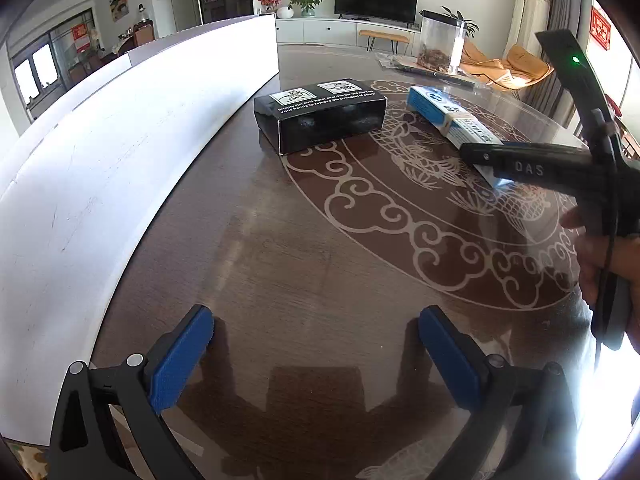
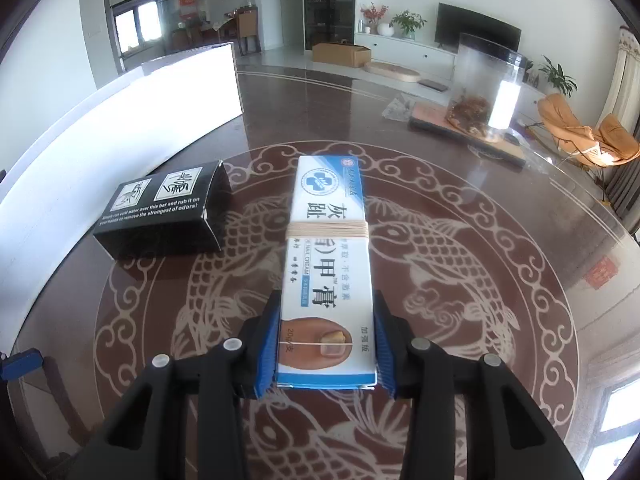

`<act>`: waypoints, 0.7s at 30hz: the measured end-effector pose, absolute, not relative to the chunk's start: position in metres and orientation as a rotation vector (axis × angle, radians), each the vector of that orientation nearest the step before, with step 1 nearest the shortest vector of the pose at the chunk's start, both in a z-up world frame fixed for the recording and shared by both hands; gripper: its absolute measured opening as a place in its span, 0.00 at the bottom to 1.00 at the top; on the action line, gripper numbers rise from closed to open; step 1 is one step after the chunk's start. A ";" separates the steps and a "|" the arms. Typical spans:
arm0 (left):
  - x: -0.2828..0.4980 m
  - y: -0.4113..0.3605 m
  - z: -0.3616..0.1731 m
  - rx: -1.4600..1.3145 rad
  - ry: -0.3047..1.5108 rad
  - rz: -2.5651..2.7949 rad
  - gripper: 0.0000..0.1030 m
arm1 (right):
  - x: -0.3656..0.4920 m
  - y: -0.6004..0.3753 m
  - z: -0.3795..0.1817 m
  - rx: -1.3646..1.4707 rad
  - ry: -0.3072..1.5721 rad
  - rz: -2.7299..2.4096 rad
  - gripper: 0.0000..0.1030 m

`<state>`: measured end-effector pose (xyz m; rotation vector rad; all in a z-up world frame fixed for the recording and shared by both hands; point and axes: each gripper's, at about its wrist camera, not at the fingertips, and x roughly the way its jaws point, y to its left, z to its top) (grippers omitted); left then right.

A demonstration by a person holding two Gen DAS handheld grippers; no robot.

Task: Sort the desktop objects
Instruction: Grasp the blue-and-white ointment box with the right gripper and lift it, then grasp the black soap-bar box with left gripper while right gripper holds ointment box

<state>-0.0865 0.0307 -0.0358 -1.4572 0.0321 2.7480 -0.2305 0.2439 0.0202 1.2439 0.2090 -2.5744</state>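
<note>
A long white and blue nail cream box point(image 2: 328, 264) with a rubber band round its middle lies along the dark patterned table. My right gripper point(image 2: 326, 344) is shut on its near end, blue pads against both sides. The same box point(image 1: 448, 118) shows in the left wrist view, with the right gripper point(image 1: 520, 164) over its near end. A black soap-bar box point(image 1: 320, 114) lies left of it, also seen in the right wrist view point(image 2: 164, 212). My left gripper point(image 1: 316, 356) is open and empty, low over the table, well short of the black box.
A long white board point(image 1: 120, 152) stands along the table's left side. A clear cylinder container point(image 2: 484, 88) with brown contents stands on a flat tray at the far right. The round table edge point(image 2: 600, 216) curves on the right.
</note>
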 end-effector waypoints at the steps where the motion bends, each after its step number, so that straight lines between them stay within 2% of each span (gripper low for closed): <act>1: -0.087 0.031 -0.036 -1.457 0.032 2.748 1.00 | -0.216 0.254 0.020 1.243 0.210 -2.578 0.41; 9: -0.096 0.046 -0.029 -1.457 0.070 2.575 1.00 | -0.083 0.316 0.023 1.259 0.161 -2.610 0.41; 12: -0.122 0.069 -0.012 -1.372 0.344 2.593 1.00 | -0.064 0.320 0.024 1.258 0.141 -2.611 0.41; 15: -0.166 0.078 0.007 -1.266 0.490 2.593 1.00 | -0.058 0.317 0.023 1.263 0.169 -2.619 0.41; 18: -0.215 0.075 0.010 -1.263 0.530 2.564 1.00 | -0.057 0.315 0.024 1.263 0.163 -2.617 0.41; 21: -0.250 0.062 0.006 -1.271 0.460 2.556 1.00 | -0.055 0.315 0.024 1.263 0.167 -2.619 0.41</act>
